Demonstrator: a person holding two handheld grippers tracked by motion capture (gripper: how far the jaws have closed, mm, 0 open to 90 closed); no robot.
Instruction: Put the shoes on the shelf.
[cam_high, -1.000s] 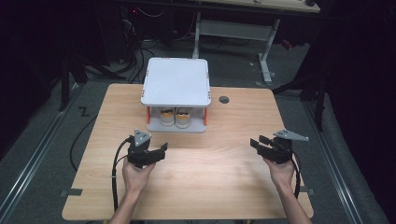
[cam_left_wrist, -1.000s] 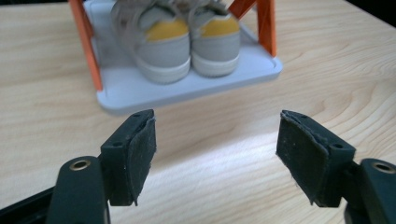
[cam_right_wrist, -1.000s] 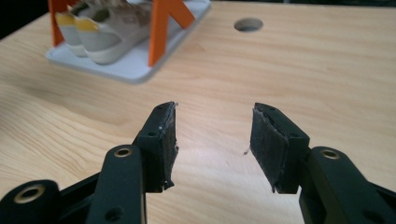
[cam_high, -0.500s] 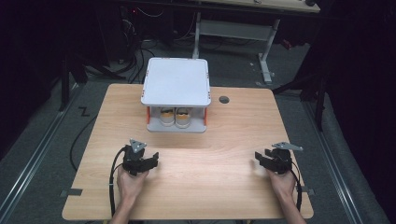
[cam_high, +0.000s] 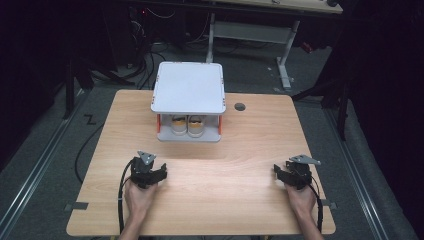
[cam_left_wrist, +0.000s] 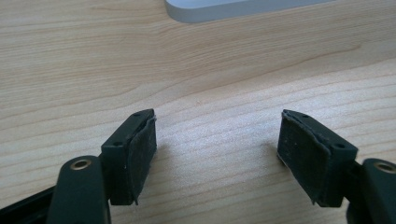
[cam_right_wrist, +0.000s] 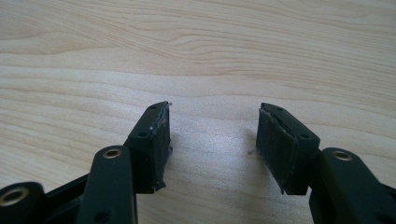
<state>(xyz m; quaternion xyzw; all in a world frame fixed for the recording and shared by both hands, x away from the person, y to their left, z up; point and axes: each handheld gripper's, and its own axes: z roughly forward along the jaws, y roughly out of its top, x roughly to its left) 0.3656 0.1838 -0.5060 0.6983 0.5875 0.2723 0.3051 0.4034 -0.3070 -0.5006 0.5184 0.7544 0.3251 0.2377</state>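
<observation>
Two grippers, left gripper (cam_high: 150, 173) and right gripper (cam_high: 290, 175), sat low on the table (cam_high: 225, 200) with jaws spread, the right's just widening, nothing between, white rack (cam_high: 188, 95) well ahead.

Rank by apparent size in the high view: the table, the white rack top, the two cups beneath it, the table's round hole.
1. table
2. white rack top
3. two cups, which look alike
4. round hole, the smallest
</observation>
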